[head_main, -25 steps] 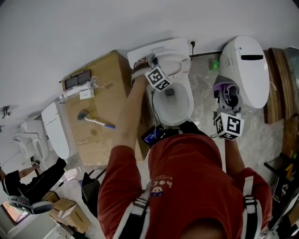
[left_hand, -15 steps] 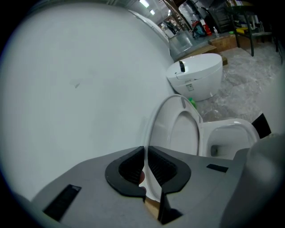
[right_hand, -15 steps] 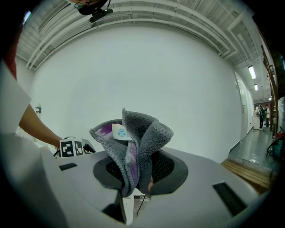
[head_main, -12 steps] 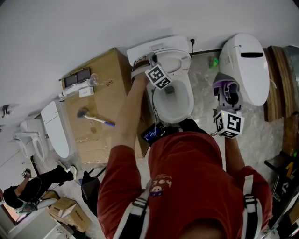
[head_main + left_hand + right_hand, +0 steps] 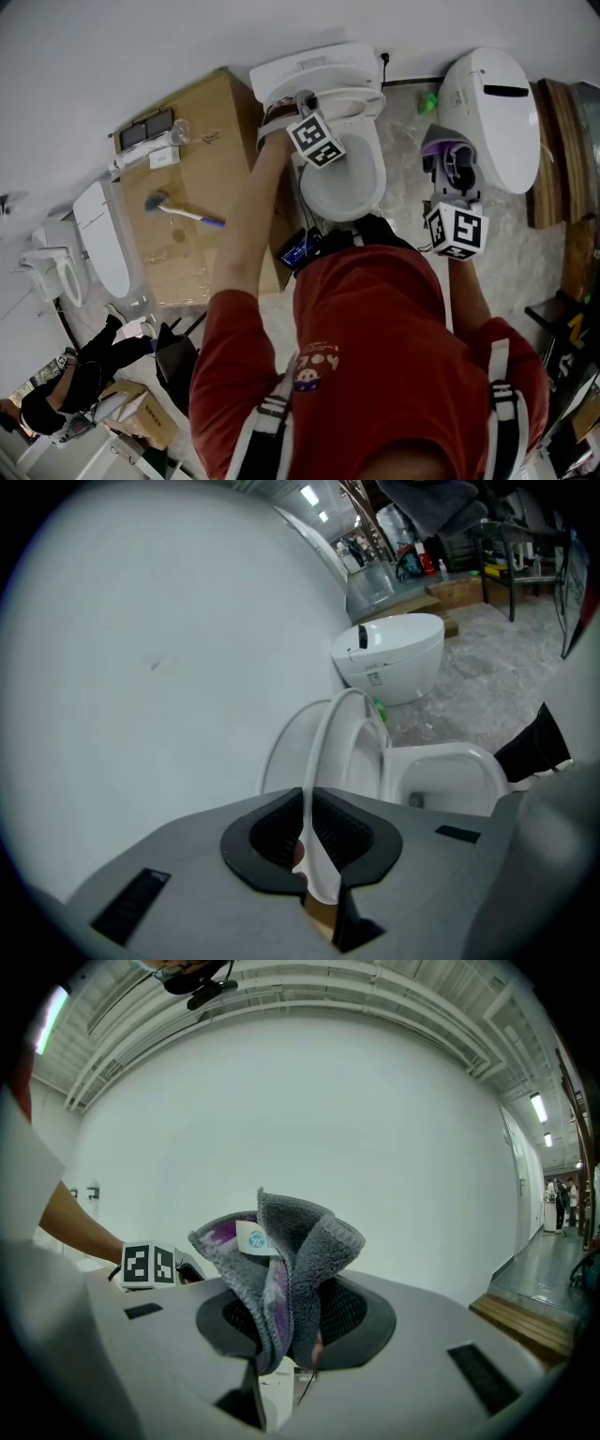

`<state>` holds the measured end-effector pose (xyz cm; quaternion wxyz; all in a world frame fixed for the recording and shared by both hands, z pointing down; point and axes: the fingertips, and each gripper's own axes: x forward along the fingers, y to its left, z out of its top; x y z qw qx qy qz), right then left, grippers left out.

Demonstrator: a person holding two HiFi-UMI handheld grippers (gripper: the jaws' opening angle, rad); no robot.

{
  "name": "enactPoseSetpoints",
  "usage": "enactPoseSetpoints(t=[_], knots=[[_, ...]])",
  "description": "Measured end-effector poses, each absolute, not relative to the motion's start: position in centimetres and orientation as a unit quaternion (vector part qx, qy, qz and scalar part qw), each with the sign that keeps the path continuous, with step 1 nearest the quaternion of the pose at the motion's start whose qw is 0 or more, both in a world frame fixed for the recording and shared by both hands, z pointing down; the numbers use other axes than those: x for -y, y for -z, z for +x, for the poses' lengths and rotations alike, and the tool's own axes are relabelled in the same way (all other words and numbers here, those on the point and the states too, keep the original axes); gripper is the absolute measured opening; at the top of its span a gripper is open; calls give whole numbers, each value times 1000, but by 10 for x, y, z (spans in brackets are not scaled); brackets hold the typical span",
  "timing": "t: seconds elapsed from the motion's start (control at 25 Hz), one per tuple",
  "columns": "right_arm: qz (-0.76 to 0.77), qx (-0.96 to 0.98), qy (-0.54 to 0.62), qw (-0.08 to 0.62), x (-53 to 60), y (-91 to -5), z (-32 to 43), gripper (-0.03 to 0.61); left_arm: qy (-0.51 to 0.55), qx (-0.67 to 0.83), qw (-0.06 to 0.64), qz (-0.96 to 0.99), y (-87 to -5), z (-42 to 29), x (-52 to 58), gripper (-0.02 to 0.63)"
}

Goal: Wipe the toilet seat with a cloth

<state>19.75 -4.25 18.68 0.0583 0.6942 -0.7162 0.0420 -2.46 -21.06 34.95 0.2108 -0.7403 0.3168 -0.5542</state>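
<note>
Wiping of the toilet seat (image 5: 312, 761) looks not yet started, judging by how things lie. The left gripper (image 5: 309, 808) reaches over the toilet bowl (image 5: 379, 183), and its fingers have just been closing; they now pinch the thin white rim of the seat, which stands raised on edge in front of the lid. The right gripper (image 5: 284, 1340) hangs well apart from that toilet, off to the right near a second white toilet (image 5: 487, 122), its fingers clamped on a bunched grey and purple cloth (image 5: 300, 1260) that touches no surface. What seems left is nearly everything: getting the seat into a position that suits wiping, bringing the cloth across, and passing it over the seat.
</note>
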Motion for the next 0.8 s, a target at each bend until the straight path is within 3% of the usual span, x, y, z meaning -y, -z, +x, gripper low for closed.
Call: enactPoseSetpoints(t=[0.8], knots=[[631,766,-82,87,-4,-239,147,97,624,-116,114,-764,-418,-12,11,52]])
